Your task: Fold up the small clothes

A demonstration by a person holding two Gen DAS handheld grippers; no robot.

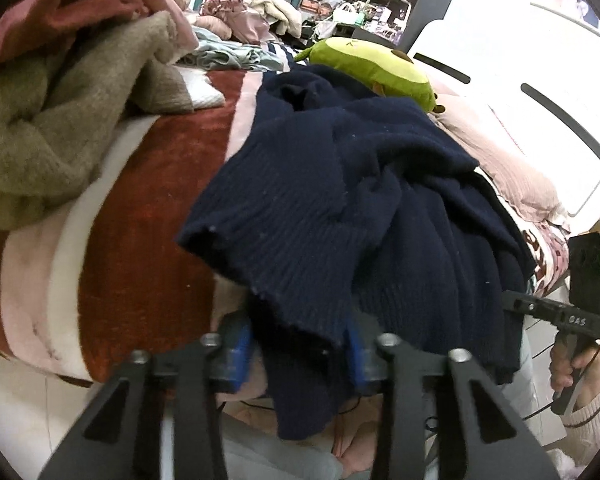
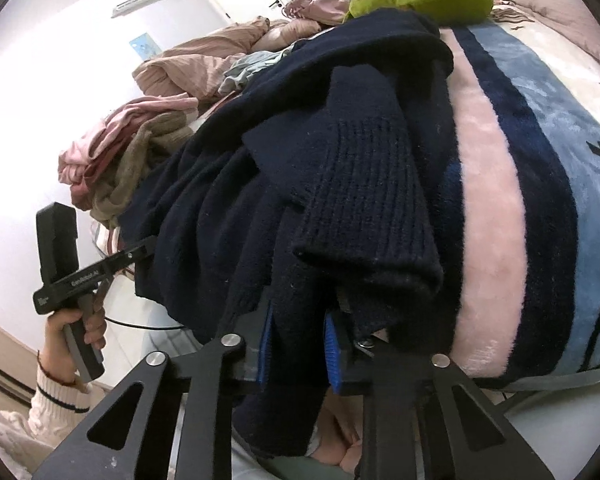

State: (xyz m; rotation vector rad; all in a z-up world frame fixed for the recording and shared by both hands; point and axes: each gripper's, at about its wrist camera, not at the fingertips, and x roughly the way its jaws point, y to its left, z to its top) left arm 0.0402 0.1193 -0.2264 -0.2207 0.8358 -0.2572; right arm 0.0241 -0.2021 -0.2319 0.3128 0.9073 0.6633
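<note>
Now both clamped: left tongs (image 1: pixel 300 354) and right tongs (image 2: pixel 298 354) on sweater (image 1: pixel 340 184) hem. Could slip loose, unfolding crooked.

Left tongs (image 1: pixel 300 354) pinched on dark knit, right tongs (image 2: pixel 300 354) likewise, both angled downward

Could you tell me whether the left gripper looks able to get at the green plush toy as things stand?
Probably not yet: the left gripper is shut on the navy sweater, and the green plush toy lies beyond that heaped sweater.
</note>
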